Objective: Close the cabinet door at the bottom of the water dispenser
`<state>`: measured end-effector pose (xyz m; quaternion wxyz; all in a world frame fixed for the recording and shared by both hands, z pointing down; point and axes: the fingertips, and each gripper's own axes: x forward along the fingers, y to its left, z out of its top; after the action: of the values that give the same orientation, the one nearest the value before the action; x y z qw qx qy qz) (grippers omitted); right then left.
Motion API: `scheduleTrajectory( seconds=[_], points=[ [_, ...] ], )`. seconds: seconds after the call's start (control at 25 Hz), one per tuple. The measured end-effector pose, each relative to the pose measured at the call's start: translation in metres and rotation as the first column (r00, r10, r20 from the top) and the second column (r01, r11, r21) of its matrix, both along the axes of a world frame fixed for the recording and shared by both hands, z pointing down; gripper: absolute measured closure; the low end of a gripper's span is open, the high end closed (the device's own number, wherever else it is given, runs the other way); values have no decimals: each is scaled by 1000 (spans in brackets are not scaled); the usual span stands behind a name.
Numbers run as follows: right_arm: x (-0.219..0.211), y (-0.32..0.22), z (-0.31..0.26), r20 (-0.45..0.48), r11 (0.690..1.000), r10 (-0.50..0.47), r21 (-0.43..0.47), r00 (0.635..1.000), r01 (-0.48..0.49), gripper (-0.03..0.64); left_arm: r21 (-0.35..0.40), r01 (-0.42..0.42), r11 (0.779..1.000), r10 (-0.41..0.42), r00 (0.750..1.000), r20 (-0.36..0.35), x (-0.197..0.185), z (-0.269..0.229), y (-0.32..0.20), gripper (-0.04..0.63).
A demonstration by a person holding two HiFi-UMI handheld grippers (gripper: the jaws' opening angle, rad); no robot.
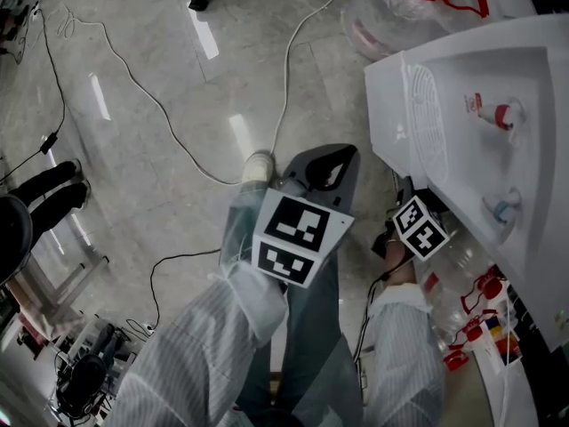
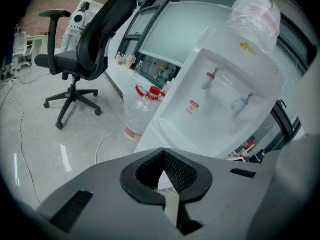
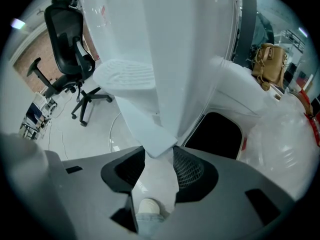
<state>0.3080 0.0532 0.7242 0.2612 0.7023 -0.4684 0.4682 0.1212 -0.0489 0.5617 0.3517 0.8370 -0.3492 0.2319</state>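
White water dispenser (image 3: 190, 44) fills the view beyond the right gripper (image 3: 154, 159). Its cabinet door (image 3: 150, 129) stands swung open. The door's lower corner sits between the spread right jaws at their tips, contact uncertain. Dark cabinet opening (image 3: 215, 134) lies just right of them. On the left gripper (image 2: 163, 156), jaws together, nothing between; dispenser ahead.

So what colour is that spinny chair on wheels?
Black. The chair shows best in the left gripper view.

No readable text. Red label (image 2: 193, 105) on water dispenser (image 2: 225, 116) front too small to read.
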Motion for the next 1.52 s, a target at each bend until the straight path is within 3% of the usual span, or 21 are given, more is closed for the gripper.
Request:
scheduleTrajectory(
  seconds=[0.48, 0.88, 1.04, 1.2, 1.52],
  points=[
    [16, -4, 2, -31, 999, -46, -15, 998, 46, 453, -4, 4, 1000, -4, 1000, -3, 5, 3, -4, 586],
    [42, -6, 0, -120, 999, -1, -33, 993, -3, 463, -8, -2, 1000, 2, 1000, -9, 12, 3, -9, 586],
    [43, -5, 2, -110, 996, -81, -38, 991, 78, 463, -23, 14, 1000, -14, 1000, -18, 14, 6, -11, 586],
    [45, -5, 1, -96, 999, 0, -34, 995, -3, 463, -21, 5, 1000, -5, 1000, -18, 21, 6, -10, 586],
    [42, -4, 0, -91, 999, -6, -47, 996, 2, 469, -4, 5, 1000, -5, 1000, -21, 24, -6, -11, 586]
  ],
)
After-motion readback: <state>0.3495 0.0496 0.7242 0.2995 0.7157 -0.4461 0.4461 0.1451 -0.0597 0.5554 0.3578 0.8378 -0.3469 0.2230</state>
